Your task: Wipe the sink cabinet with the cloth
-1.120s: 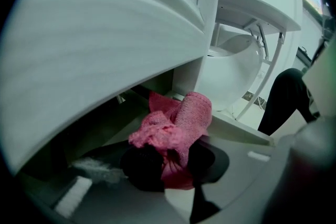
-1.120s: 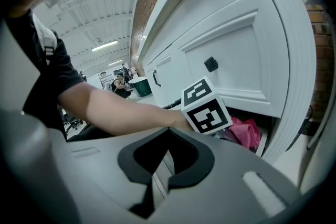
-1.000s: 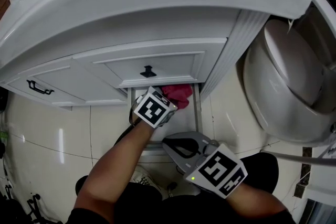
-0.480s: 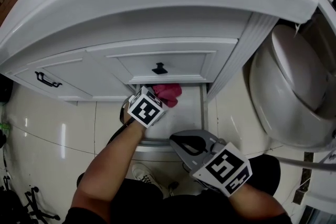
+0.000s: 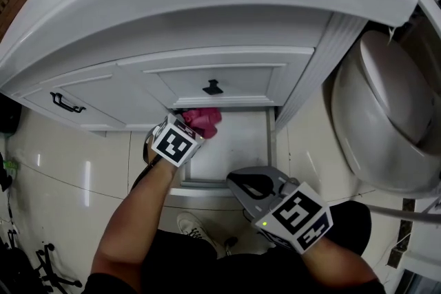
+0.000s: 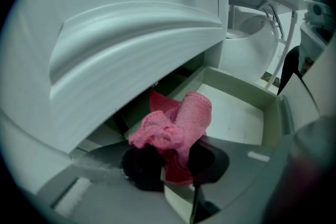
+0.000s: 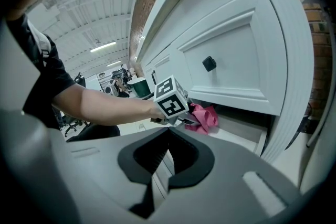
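- Wiping is the step now, so press the cloth [image 6: 181, 120] flat on the white wood of the sink cabinet [image 5: 207, 72]. Rub in slow, even lines.
- Your left gripper [image 6: 175, 164] is pinching the cloth. Both black fingers [image 6: 144, 165] squeeze its bottom part, and the fluffy pink top sticks out past them.
- Let the soft cloth touch the wood, not the hard fingers, so you do not scratch the paint.
- The cloth sits at the back left corner of the open drawer [image 5: 238, 144]. It is just under the edge of the panel with the black knob [image 5: 212, 87].
- The cloth looks bunched up. I think a flatter cloth would clean more at once.
- Go along the drawer rim and under the panel edge, where dust likes to hide.
- Your right gripper [image 7: 167, 157] has its fingers pressed together with nothing in them. It hangs low, close to you and well apart from the cloth.
- Hold that one out of the way so it does not bump the drawer.
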The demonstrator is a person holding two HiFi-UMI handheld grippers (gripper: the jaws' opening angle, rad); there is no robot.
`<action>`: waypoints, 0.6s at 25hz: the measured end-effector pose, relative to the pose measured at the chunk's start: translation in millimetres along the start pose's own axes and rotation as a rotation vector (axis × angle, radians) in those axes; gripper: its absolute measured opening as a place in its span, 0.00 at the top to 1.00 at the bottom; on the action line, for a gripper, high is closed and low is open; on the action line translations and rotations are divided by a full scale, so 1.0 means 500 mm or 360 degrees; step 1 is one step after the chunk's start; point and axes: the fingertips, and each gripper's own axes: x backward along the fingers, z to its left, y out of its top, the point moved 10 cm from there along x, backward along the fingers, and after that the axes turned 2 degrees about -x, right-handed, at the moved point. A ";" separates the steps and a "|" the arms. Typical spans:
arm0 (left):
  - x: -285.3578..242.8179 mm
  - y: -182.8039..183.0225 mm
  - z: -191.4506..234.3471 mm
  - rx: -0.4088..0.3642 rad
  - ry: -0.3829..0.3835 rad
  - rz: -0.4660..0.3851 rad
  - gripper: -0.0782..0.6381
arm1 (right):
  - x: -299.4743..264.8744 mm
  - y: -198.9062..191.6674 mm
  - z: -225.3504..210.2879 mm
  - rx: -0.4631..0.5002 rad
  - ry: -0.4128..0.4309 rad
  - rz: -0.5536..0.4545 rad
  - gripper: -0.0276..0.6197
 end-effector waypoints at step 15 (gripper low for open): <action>0.043 0.062 -0.057 0.0149 -0.0310 -0.0280 0.76 | -0.003 -0.003 0.012 0.0011 0.0038 0.0011 0.95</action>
